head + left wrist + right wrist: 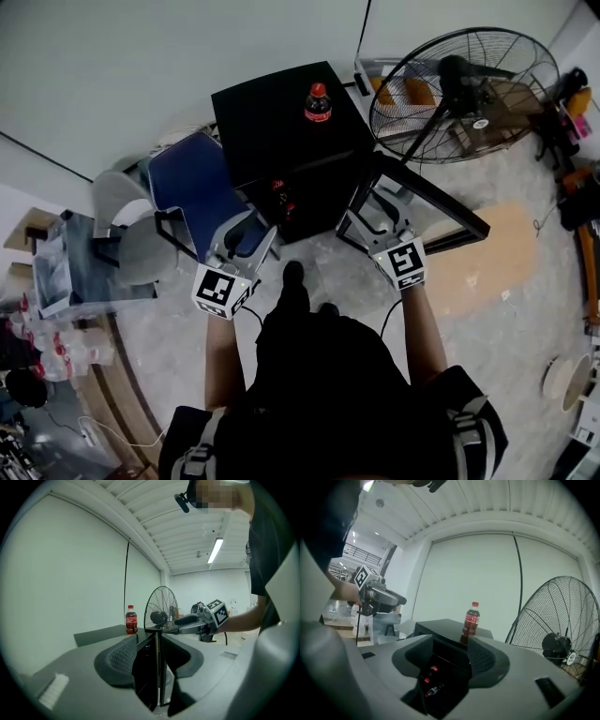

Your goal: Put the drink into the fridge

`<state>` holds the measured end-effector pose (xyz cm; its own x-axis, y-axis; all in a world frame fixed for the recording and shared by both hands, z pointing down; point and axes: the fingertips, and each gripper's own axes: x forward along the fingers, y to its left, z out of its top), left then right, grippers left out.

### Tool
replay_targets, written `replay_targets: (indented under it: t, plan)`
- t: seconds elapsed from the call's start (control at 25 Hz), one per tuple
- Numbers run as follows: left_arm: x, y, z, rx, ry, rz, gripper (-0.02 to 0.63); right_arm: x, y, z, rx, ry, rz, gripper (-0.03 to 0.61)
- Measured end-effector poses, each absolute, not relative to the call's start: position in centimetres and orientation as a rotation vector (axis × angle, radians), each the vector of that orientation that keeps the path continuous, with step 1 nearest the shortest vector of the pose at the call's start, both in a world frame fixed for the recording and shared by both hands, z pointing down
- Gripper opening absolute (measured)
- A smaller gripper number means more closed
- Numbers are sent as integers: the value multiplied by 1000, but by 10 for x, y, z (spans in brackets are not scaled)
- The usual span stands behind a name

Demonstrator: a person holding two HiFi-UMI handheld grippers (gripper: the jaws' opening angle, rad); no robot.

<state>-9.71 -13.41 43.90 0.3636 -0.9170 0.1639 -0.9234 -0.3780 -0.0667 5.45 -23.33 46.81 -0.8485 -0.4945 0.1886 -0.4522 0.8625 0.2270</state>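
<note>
A cola bottle (pixel 318 102) with a red cap stands upright on top of the black mini fridge (pixel 281 117). The fridge door (pixel 427 202) is swung open to the right. Inside, a few drinks (pixel 433 670) show on the dark shelves. My left gripper (pixel 247 232) is open and empty, low in front of the fridge's left side. My right gripper (pixel 371 221) is open and empty, by the open door. The bottle (pixel 131 619) sits above and beyond the left gripper (pixel 150 660), and the bottle (pixel 471 619) is also beyond the right gripper (pixel 450 660).
A blue chair (pixel 192 192) stands close to the fridge's left side, with a grey chair (pixel 131 234) beyond it. A large floor fan (pixel 464 80) is right of the fridge. A table with several bottles (pixel 56 347) is at the far left. A wooden board (pixel 492 253) lies on the floor.
</note>
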Motion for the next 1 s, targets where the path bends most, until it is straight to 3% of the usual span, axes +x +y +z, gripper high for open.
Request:
replay_targets:
  t: [0.72, 1.0]
  plan:
    - [-163, -209, 446, 2607, -1654, 250, 164, -24, -333, 422, 895, -2807, -267, 204]
    - [-172, -221, 451, 2629, -1605, 247, 164, -41, -363, 414, 909, -2841, -49, 206]
